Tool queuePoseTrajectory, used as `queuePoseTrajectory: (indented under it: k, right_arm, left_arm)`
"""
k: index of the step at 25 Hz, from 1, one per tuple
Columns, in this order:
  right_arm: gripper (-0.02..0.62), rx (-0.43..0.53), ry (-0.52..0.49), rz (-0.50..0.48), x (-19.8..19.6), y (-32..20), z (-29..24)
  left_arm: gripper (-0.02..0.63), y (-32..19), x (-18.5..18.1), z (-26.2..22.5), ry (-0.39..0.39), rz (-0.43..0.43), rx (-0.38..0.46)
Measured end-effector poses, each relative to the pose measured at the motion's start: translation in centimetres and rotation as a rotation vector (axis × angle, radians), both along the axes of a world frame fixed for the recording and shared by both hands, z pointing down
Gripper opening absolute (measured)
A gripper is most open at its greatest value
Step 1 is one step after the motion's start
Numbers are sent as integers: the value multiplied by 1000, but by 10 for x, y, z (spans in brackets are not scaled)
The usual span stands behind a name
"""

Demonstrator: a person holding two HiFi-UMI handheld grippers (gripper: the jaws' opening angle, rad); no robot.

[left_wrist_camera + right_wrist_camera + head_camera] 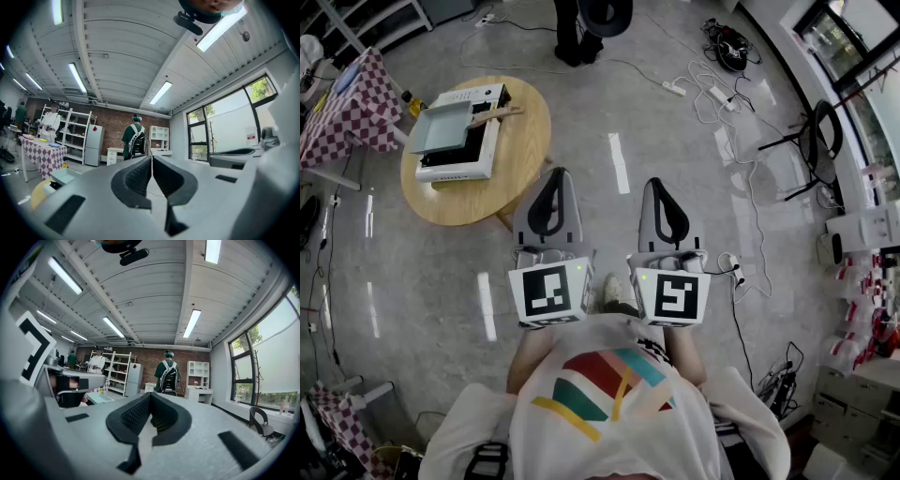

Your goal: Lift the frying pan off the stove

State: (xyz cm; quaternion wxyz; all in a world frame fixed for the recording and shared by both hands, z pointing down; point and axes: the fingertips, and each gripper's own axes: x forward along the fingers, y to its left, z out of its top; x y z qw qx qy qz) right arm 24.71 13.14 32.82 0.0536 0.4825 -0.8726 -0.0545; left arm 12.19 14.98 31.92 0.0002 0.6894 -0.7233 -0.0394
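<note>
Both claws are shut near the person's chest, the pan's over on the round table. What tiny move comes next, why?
Probably step toward the round table first: the left claw and right claw are both shut and empty, well short of the pan on the white stove.

Left tool jaws together, empty; person beyond.

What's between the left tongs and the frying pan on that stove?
Nothing stands in the way. The head view shows only bare wooden tabletop and a sliver of grey floor between the left tongs and the frying pan on the stove.
</note>
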Motion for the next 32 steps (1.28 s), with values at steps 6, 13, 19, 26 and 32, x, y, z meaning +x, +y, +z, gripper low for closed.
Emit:
queuePoseTrajectory:
  k: [6, 13, 19, 26, 32]
  right_arm:
    - [-2, -9, -20, -23, -2, -8, 0]
    - [-2, -23, -26, -24, 2, -15, 8]
    - [-2, -14, -21, -37, 13, -18, 10]
    - [-2, -27, -38, -29, 38, -36, 15]
    - [-2, -31, -61, -52, 63, -48, 21]
  left_arm:
    - [11, -10, 4, 1, 0, 3, -27]
    - [11, -17, 3, 11, 11, 2, -37]
    - [11, -22, 13, 8, 49, -6, -38]
    - [11, -38, 30, 11, 27, -4, -12]
    - [11, -51, 44, 10, 12, -43, -23]
